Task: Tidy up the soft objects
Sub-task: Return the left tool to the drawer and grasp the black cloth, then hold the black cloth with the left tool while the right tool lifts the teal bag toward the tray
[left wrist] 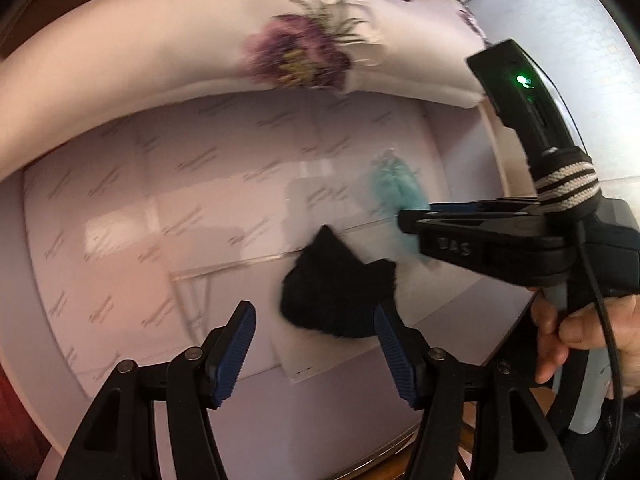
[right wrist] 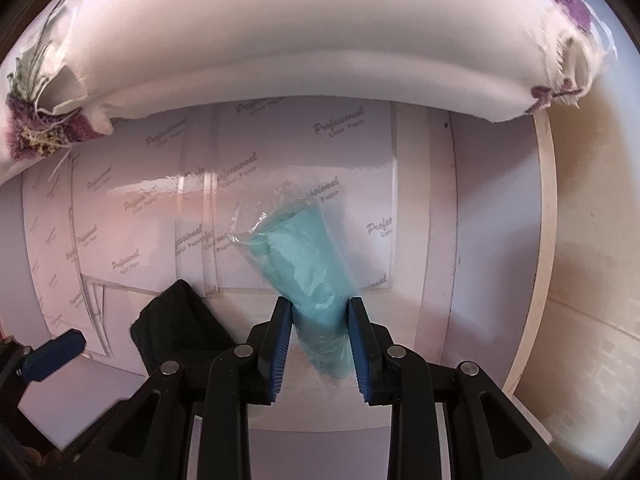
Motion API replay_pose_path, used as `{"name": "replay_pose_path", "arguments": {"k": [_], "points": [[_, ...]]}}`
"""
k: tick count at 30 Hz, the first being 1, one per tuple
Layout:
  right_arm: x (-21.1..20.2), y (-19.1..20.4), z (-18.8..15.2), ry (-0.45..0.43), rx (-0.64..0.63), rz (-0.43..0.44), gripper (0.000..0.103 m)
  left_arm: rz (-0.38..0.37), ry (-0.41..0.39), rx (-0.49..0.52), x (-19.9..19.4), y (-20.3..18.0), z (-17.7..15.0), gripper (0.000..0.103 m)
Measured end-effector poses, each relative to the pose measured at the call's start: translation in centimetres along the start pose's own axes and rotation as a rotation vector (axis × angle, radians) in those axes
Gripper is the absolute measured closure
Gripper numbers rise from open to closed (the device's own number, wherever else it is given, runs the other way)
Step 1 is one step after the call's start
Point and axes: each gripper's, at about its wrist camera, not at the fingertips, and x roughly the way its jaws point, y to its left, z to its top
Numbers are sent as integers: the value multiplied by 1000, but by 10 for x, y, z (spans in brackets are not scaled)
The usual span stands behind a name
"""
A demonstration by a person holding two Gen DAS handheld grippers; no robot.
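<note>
A black fuzzy cloth (left wrist: pixel 336 284) lies on the paper-covered table, just beyond and between the fingers of my left gripper (left wrist: pixel 314 316), whose jaws stand wide open above it without touching. In the right wrist view the same black cloth (right wrist: pixel 180 320) sits at the lower left. My right gripper (right wrist: pixel 320 304) is shut on a teal soft item wrapped in a clear plastic bag (right wrist: pixel 308 256), pointing down at the table. From the left wrist view the right gripper (left wrist: pixel 404 220) reaches in from the right with the teal bag (left wrist: pixel 394 192) at its tips.
A white cushion with purple flower embroidery (left wrist: pixel 200 52) lies along the far side of the table (left wrist: pixel 160 200), also seen as the cushion (right wrist: pixel 300 40). White printed paper sheets (right wrist: pixel 340 152) cover the surface. A hand (left wrist: pixel 576 328) holds the right gripper. A pale wall (right wrist: pixel 580 240) stands on the right.
</note>
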Motion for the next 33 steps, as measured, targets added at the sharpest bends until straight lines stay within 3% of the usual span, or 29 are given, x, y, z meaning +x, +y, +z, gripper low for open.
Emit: {"name": "replay_pose_path", "arguments": {"k": [1,7,16,18,24,26,33], "points": [[3,2,2,-1,6,1,74,8,4,17,2,-4,2,29],[4,-5,5,-7,49,12,74,17,54,71,19,-16,11,21],[5,-6,7,-9,53,23,74,60,112,90,48,-31,23,21],[4,-5,6,-9,50,20,74,101,128,107,60,-39,26,21],[1,-4,6,-11,44,16,74,97,155,72,63,-30,25,44],[0,-3,6,-13,39,13,74,82,134,72,58,-26,22,58],[-9,1,5,-27,16,22,74,174,51,19,27,4,15,68]]}}
